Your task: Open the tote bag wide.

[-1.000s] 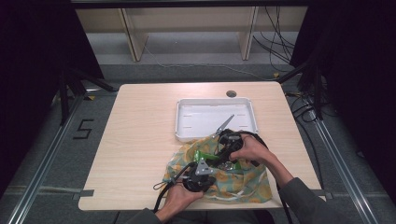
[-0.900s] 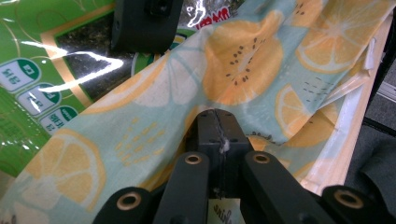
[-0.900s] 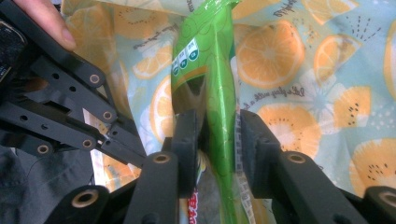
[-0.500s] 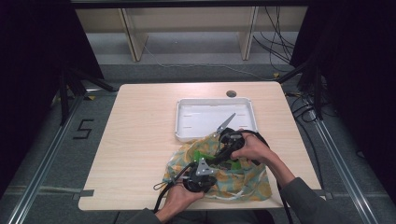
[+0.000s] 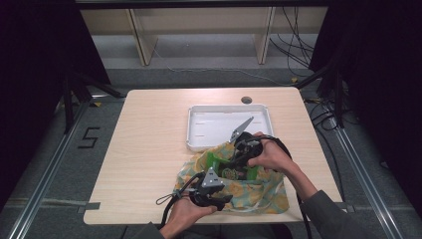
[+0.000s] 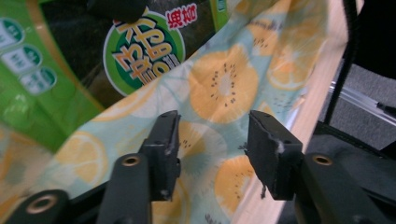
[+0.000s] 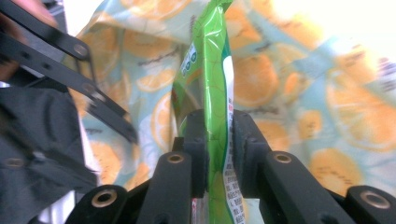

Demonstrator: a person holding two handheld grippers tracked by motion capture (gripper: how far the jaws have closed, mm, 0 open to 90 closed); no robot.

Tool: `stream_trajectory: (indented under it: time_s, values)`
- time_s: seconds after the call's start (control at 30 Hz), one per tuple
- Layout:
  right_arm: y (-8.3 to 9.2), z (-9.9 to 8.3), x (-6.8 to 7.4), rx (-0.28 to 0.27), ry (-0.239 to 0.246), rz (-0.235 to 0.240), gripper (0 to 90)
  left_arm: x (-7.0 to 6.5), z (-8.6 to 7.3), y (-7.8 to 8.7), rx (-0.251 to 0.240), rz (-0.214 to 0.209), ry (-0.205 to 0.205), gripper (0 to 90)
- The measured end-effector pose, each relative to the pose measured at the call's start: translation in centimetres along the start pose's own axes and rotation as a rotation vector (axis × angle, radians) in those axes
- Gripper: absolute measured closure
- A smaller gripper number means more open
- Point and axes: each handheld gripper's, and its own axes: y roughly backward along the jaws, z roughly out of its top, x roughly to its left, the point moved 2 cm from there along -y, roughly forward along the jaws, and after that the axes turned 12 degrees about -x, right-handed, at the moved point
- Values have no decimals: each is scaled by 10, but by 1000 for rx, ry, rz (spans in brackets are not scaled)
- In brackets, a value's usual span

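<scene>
Green snack packet is pinched edge-on by the right hand-held gripper above the citrus-print bag, just freed by the left hand-held gripper, its jaws spread, so snagging is risked.

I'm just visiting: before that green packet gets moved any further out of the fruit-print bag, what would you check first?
1. Right gripper clamped on the green packet: ok.
2. Left gripper holding the fruit-print bag: not ok; its jaws have just been opening, cloth lies loose between them.
3. Packet free of the bag: not ok, partly inside.
4. White tray has room: ok.
5. Cables clear of the bag: cannot tell.
</scene>
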Motion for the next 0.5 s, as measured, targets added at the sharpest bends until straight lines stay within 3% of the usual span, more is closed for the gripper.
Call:
stream_trajectory:
  time_s: [0.03,0.13,0.23,0.3,0.33,0.4,0.43,0.47,0.5]
  values:
    - [2,2,2,6,16,-5,782,1,1,2,-4,-10,-15,509]
    - [7,6,6,8,34,-54,782,-2,2,9,-17,3,22,472]
    - [13,11,9,11,73,-88,782,-4,3,17,-21,3,13,439]
    - [17,13,11,10,73,-110,782,-5,2,20,-23,7,18,423]
    - [18,14,11,8,77,-114,781,-4,2,22,-23,4,-4,420]
    - [22,16,12,5,74,-124,781,-5,1,27,-22,11,23,403]
    - [25,17,11,-15,94,-132,782,-4,1,30,-26,15,0,398]
    - [28,19,11,-21,90,-136,781,-4,1,32,-22,21,21,392]
    - [29,20,9,-35,115,-142,782,-4,1,35,-27,26,14,385]
